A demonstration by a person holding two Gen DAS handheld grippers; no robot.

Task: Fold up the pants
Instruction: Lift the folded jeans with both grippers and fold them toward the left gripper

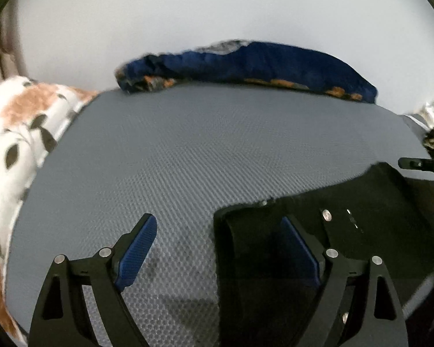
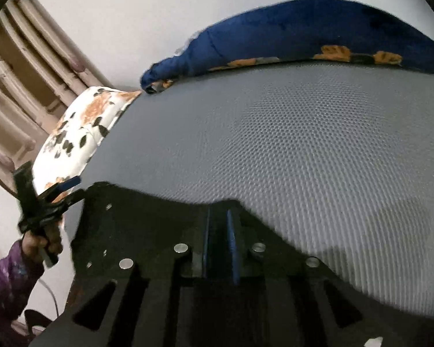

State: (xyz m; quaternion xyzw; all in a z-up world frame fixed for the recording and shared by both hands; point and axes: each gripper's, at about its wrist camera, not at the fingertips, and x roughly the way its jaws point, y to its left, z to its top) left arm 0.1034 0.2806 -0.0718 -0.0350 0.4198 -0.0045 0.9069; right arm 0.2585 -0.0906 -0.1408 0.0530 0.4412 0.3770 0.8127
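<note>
The black pants (image 1: 347,202) lie on the grey mesh surface (image 1: 188,150) at the right of the left wrist view. Studs show on the cloth. My left gripper (image 1: 218,221) stands open over the pants' left edge. One blue pad (image 1: 141,245) is over bare mesh, the other over the black cloth. In the right wrist view the pants (image 2: 147,217) fill the lower part. My right gripper (image 2: 218,214) is shut on their upper edge, with dark cloth in the narrow gap between the blue pads (image 2: 231,240). The left gripper (image 2: 60,190) shows at the pants' left corner, held by a hand in a purple sleeve.
A blue blanket (image 1: 260,63) with orange patches lies along the far edge of the mesh. A white floral quilt (image 1: 20,133) borders the left side. Behind is a white wall, with beige rails (image 2: 20,66) at the left.
</note>
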